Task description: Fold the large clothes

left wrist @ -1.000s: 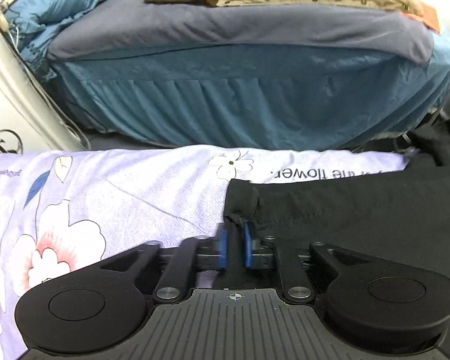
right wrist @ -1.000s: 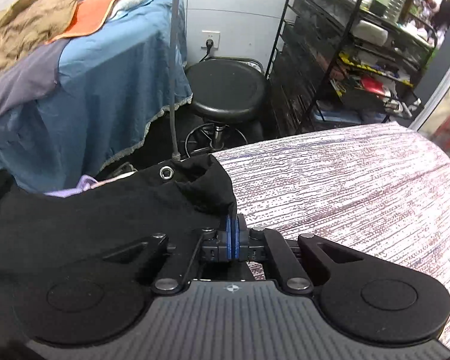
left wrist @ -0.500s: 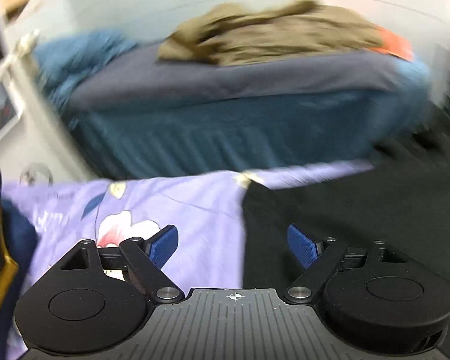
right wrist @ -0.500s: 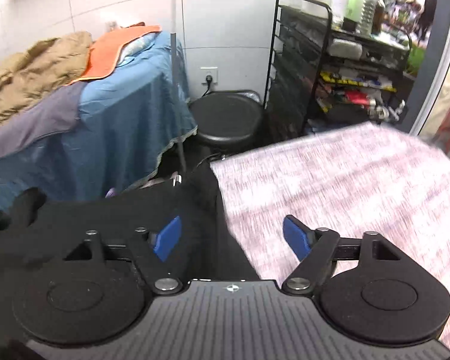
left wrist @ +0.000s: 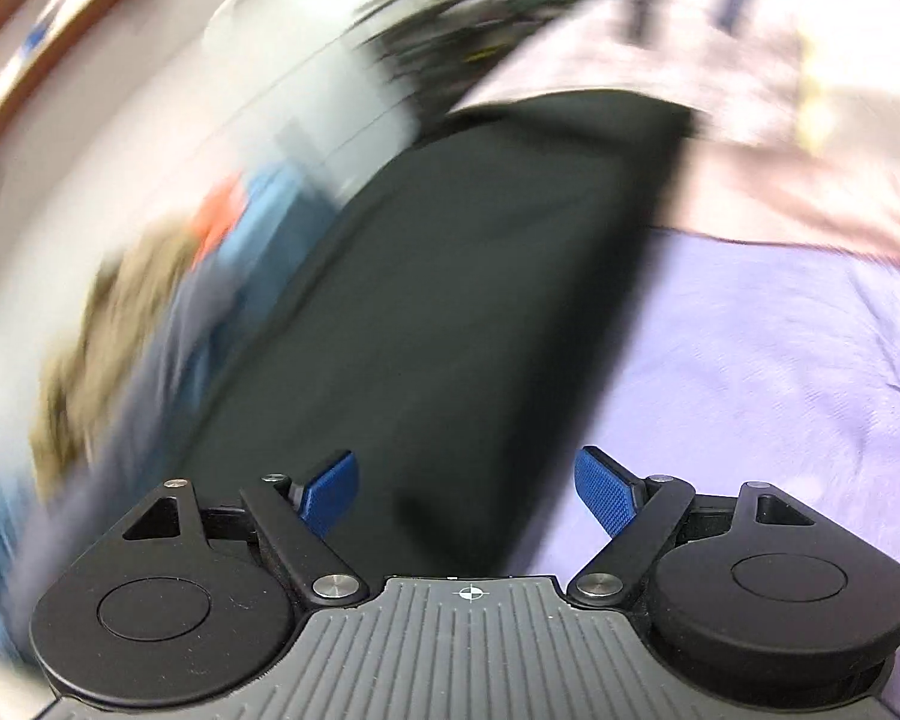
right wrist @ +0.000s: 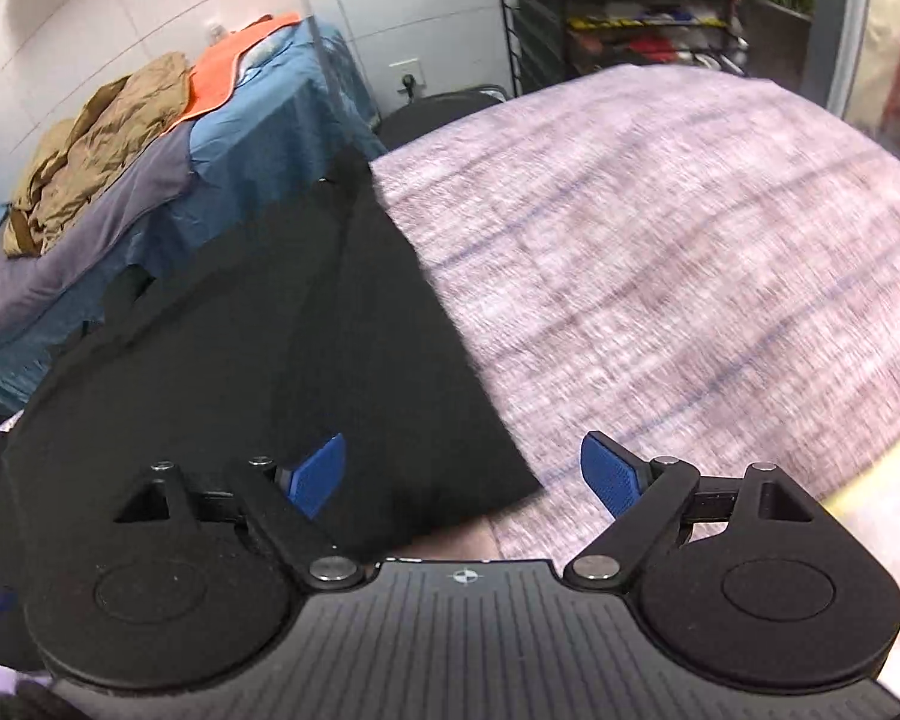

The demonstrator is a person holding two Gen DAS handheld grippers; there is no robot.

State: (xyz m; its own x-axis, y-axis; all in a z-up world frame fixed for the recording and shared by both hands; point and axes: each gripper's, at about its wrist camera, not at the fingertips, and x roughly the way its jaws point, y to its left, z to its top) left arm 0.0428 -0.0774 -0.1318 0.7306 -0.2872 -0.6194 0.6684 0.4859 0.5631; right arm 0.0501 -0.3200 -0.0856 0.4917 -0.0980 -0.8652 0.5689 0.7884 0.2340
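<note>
A large black garment (left wrist: pixel 468 312) lies flat as a long strip on the lilac bedsheet (left wrist: pixel 780 384); the left wrist view is blurred and rolled. My left gripper (left wrist: pixel 467 495) hangs open above the garment's near end, nothing between its blue pads (left wrist: pixel 603 495). In the right wrist view the same black garment (right wrist: pixel 282 348) lies spread beside a pink-grey knitted cover (right wrist: pixel 660 276). My right gripper (right wrist: pixel 465 477) is over the garment's near corner, its jaws still opening, pads apart and touching no cloth.
A second bed with a blue skirt (right wrist: pixel 258 162) stands behind, with a tan jacket (right wrist: pixel 96 144) and an orange cloth (right wrist: pixel 234 66) on it. A black metal shelf rack (right wrist: pixel 630 6) stands at the back right. A wall socket (right wrist: pixel 408 75) sits beside it.
Both grippers were shut on the black garment's corners, then let go and opened wide. The left gripper swung and rolled sharply, now looking along the garment. The right gripper pulled back and rose.
</note>
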